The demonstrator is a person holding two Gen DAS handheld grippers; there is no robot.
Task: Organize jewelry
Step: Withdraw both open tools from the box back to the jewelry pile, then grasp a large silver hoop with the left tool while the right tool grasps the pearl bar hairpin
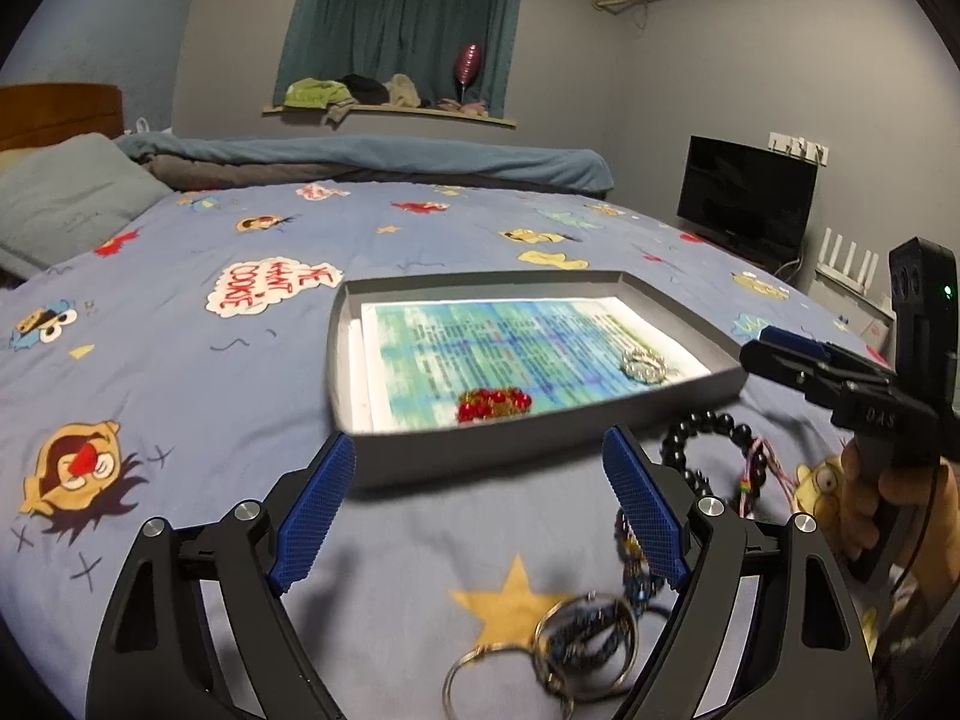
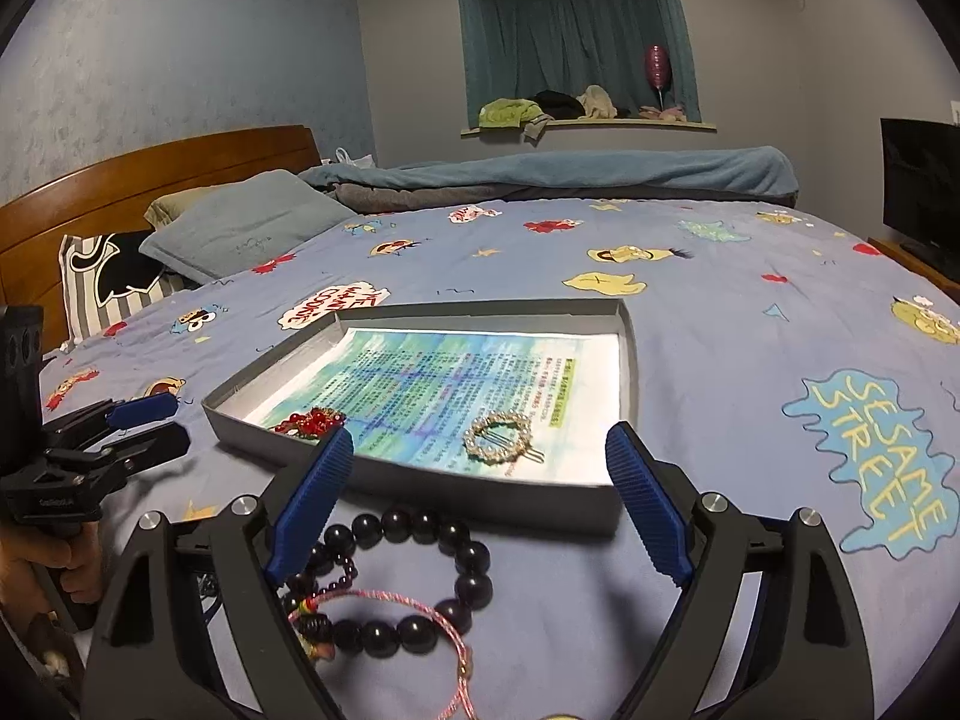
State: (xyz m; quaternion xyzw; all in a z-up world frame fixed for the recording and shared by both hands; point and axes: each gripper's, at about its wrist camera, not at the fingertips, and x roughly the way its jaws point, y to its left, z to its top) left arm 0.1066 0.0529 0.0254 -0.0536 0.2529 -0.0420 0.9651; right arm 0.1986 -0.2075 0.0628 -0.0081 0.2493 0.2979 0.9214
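A shallow grey tray (image 1: 540,450) lined with a printed paper lies on the bed; it also shows in the right wrist view (image 2: 456,495). In it lie a red bead piece (image 1: 493,404) (image 2: 309,422) and a round pearl hair clip (image 1: 643,364) (image 2: 499,437). My left gripper (image 1: 477,507) is open and empty above metal rings (image 1: 564,654) on the sheet. My right gripper (image 2: 477,507) is open and empty above a black bead bracelet (image 2: 414,576) and a pink cord bracelet (image 2: 420,618). The black bracelet also shows in the left wrist view (image 1: 708,438).
The bed has a blue cartoon sheet (image 1: 210,420). Pillows (image 2: 240,228) and a wooden headboard (image 2: 150,174) stand at the left. A rolled blanket (image 1: 372,159) lies along the far edge. A TV (image 1: 747,198) stands at the right.
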